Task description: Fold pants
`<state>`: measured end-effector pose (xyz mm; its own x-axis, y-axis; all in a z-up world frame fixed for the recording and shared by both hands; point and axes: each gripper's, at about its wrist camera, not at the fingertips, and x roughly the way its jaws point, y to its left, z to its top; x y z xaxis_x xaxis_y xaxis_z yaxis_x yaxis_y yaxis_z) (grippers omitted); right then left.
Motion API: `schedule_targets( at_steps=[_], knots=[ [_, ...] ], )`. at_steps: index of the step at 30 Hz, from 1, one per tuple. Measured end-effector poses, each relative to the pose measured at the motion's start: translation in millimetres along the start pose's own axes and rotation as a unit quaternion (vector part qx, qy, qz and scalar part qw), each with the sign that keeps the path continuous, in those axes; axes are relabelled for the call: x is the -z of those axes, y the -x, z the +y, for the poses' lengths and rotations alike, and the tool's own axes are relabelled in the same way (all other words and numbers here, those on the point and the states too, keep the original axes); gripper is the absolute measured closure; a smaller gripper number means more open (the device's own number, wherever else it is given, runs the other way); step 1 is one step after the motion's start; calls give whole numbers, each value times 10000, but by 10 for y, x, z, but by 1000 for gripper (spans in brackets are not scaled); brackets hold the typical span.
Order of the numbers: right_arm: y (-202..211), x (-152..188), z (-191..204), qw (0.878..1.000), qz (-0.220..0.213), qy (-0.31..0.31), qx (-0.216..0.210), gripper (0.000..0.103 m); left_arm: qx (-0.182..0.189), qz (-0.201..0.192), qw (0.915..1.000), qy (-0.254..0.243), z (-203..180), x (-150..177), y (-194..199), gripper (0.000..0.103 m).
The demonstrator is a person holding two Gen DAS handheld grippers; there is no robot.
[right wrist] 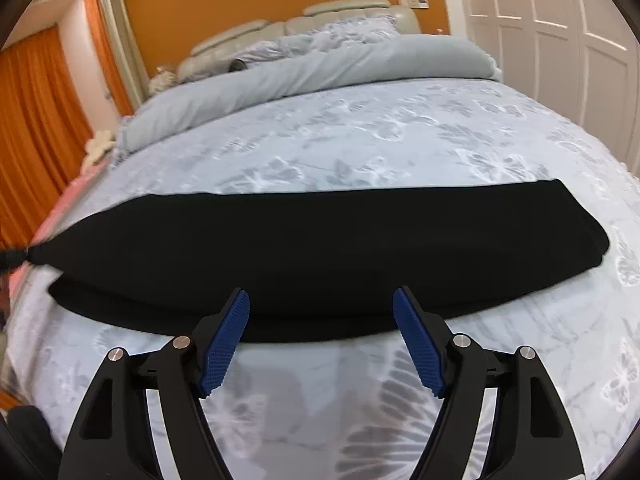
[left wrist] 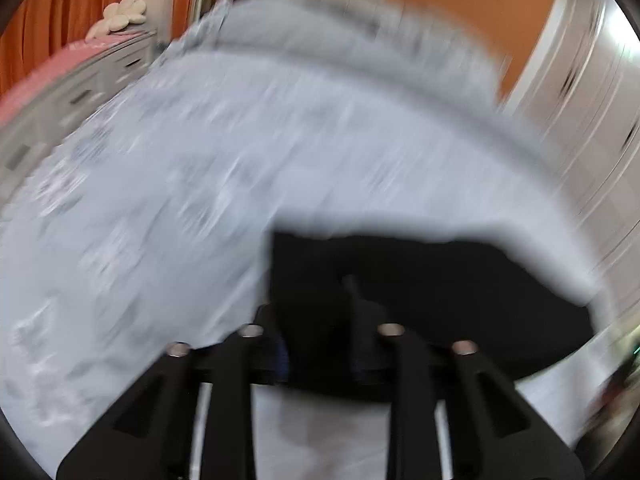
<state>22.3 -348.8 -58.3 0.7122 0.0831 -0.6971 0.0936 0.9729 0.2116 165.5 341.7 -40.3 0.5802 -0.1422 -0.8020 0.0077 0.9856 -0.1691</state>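
Observation:
Black pants (right wrist: 320, 248) lie as a long folded strip across the pale blue floral bedspread (right wrist: 360, 136). My right gripper (right wrist: 322, 308) is open and empty, its blue pads (right wrist: 226, 340) just short of the strip's near edge, at its middle. At the far left of the right wrist view the pants' end is bunched to a point and lifted where the left gripper (right wrist: 12, 258) pinches it. In the blurred left wrist view, my left gripper (left wrist: 320, 320) is shut on the black pants (left wrist: 440, 288), whose fabric hides the fingertips.
The bed has a folded grey duvet (right wrist: 300, 76), pillows and a beige headboard (right wrist: 320, 20) at the far end. White wardrobe doors (right wrist: 560, 40) stand to the right. Orange curtains (right wrist: 36, 120) and a pink-topped dresser (left wrist: 60, 76) stand to the left.

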Motion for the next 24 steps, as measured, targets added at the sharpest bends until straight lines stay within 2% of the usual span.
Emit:
schedule_targets(
  at_steps=[1, 2, 4, 5, 7, 8, 10, 13, 15, 17, 19, 24],
  knots=[
    [-35, 11, -31, 9999, 61, -72, 34, 30, -532, 189, 9983, -125, 85, 213, -107, 68],
    [-62, 23, -60, 9998, 121, -183, 44, 30, -691, 204, 9973, -141, 135, 343, -139, 59],
    [-83, 44, -127, 9989, 202, -409, -52, 30, -448, -31, 9987, 257, 283, 500, -30, 42],
    [-76, 53, -110, 9989, 203, -410, -68, 30, -339, -229, 9979, 494, 330, 555, 74, 32],
    [-35, 54, -57, 9995, 164, -257, -12, 30, 21, -443, 9947, 931, 358, 587, 226, 18],
    [-20, 56, -35, 9997, 158, -204, -5, 30, 204, -452, 9923, 1138, 365, 691, 290, 15],
    [-12, 61, -41, 9995, 138, -276, -45, 30, 599, -344, 9855, 1551, 278, 688, 281, 15],
    [45, 52, -219, 9983, 112, -562, 66, 31, 845, -274, 9746, 2054, 77, 667, 255, 15],
    [191, 31, -515, 9959, -59, -842, 315, 30, 867, -330, 9762, 1958, -156, 664, 336, 15],
    [331, -15, -834, 9918, -203, -1118, 588, 30, 633, -304, 9826, 1717, -498, 634, 403, 15],
    [445, -113, -1210, 9862, -309, -1351, 905, 30, 560, -368, 9888, 1332, -890, 582, 488, 12],
    [314, -422, -1835, 9808, -201, -1488, 1248, 30, 179, -420, 9981, 415, -1909, 568, 542, 8]
  ],
)
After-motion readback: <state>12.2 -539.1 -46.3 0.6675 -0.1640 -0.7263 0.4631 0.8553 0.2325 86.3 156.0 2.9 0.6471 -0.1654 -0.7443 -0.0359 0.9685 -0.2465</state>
